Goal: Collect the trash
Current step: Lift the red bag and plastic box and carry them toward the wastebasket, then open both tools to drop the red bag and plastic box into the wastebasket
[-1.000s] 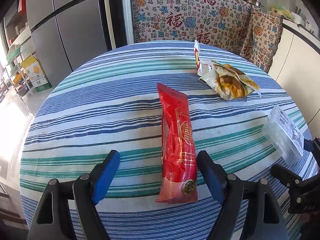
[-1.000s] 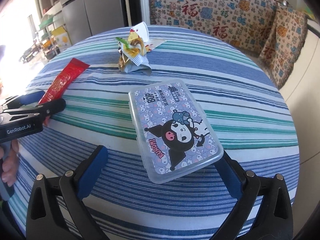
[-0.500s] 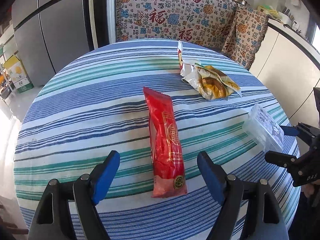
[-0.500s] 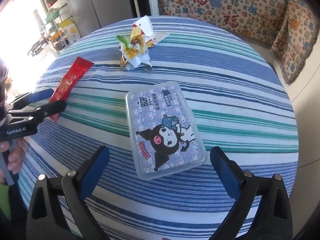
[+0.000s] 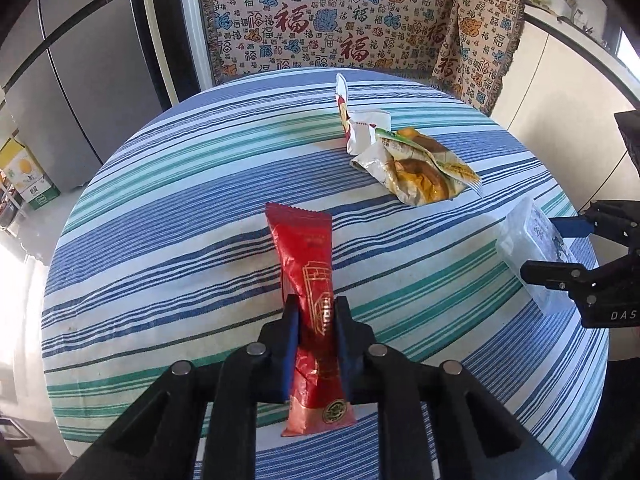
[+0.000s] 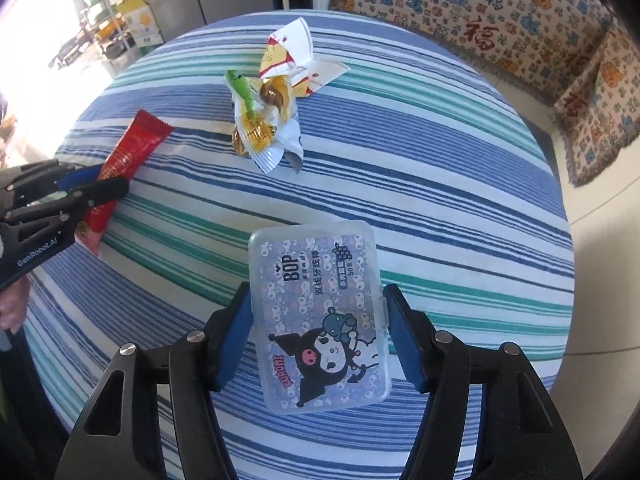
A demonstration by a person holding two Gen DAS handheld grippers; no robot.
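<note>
— Looking at the left tool (image 5: 316, 312) first: what has it got?

— Its jaws have just been closing, and now the blue pads pinch the red wrapper (image 5: 310, 300) low down on its length. The far end of the wrapper points toward the middle of the table (image 5: 180, 208), the near end hangs out behind the pads by the near edge.

— And the right tool (image 6: 318, 320)?

— Its jaws have been closing too — both pads now sit against the long sides of the clear plastic box (image 6: 320, 316) with the cartoon lid. The left pad clearly touches; the right one looks to touch as well, so the box is gripped, over the table's near-right edge.

— Anything left lying loose?

— A crumpled yellow snack bag (image 5: 418, 170) and, touching it on the far side, a white folded wrapper (image 5: 358, 128), both toward the far right part of the striped tablecloth. Behind the table's far edge, a patterned blanket (image 5: 332, 20).
</note>
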